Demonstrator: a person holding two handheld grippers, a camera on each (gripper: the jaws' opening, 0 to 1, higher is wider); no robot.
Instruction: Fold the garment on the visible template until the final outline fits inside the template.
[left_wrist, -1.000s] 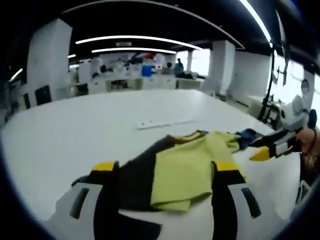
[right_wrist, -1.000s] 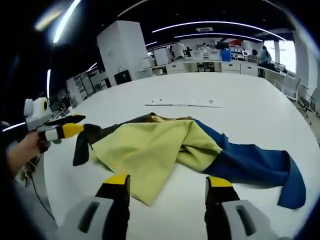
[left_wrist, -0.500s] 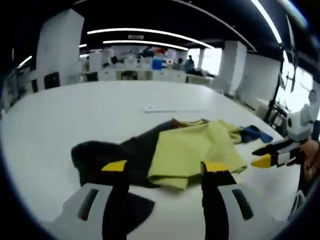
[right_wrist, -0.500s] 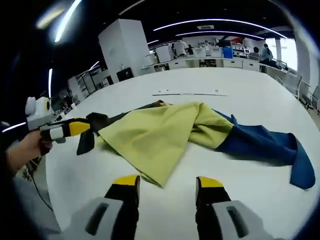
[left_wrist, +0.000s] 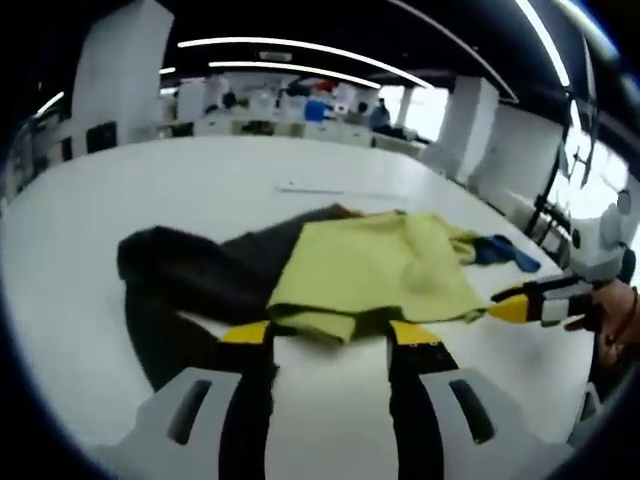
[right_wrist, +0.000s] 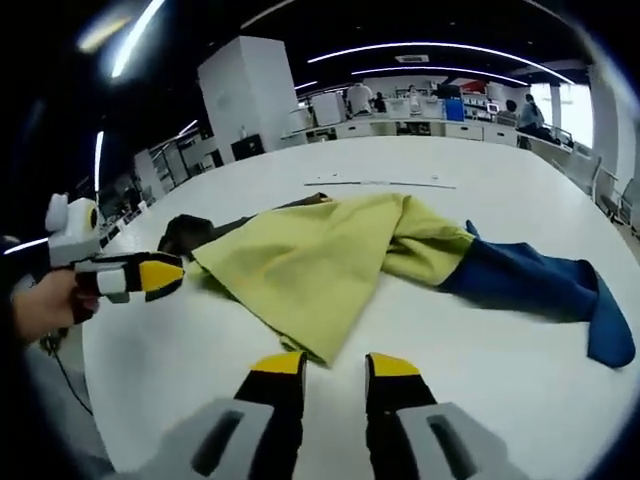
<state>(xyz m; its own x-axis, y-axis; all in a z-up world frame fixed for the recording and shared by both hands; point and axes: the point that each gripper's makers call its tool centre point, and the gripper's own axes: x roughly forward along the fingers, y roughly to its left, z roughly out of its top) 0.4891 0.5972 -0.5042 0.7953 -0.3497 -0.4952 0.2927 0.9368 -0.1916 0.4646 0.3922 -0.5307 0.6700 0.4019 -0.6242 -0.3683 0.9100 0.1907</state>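
lying crumpled mid-desk (right_wrist: 480, 380): garment (right_wrist: 320, 265), yellow panel over dark and blue parts. closing in on its near yellow hem since a second ago, so nearing a grasp for the first fold. left gripper (left_wrist: 325, 335) and right gripper (right_wrist: 335, 362) jaws parted, holding nothing. lying beyond, a thin strip (right_wrist: 385, 183); blocking nothing. showing no clear template outline.

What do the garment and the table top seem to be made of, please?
The garment looks like soft matte woven or knit cloth in yellow, blue and dark panels: it drapes, creases and lies in loose folds. The table looks like a hard, smooth white top, perhaps laminate, with a faint sheen; the exact material cannot be told.
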